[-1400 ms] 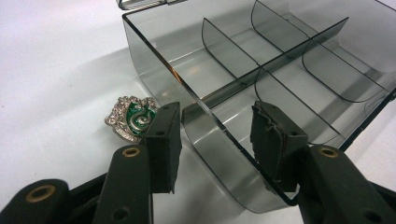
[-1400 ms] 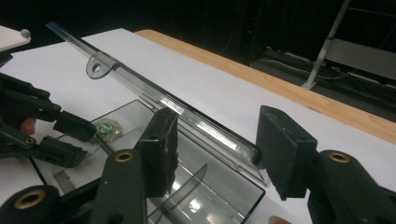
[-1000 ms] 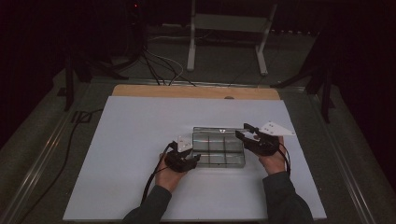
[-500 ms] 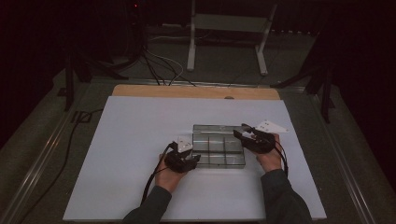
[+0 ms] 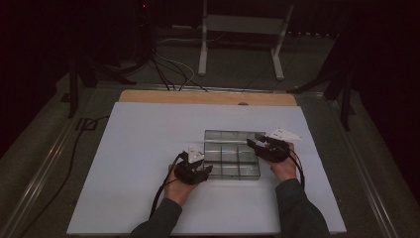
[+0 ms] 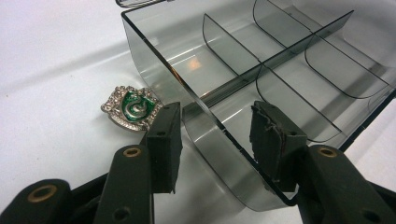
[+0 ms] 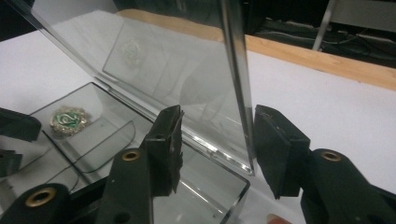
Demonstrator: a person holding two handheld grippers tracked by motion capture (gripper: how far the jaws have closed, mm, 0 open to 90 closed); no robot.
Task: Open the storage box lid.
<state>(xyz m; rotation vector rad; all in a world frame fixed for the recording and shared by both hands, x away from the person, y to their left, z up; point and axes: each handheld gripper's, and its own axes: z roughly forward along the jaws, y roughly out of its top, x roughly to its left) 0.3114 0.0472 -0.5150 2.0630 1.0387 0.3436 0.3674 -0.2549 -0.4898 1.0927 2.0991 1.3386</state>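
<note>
Here the left gripper [image 6: 212, 140] straddles the near corner wall of the clear compartment box [image 6: 280, 65], pads not pressing, a green crest pin [image 6: 130, 107] lying just beyond its left jaw. The right gripper [image 7: 215, 149] has just been closing, and the raised lid [image 7: 187, 56] stands between its parted jaws.

The left tool [image 6: 215, 140] straddles the box [image 6: 261, 70] corner wall, seemingly untouched; a green badge [image 6: 130, 107] lies beside on the worktop [image 6: 51, 70].
</note>
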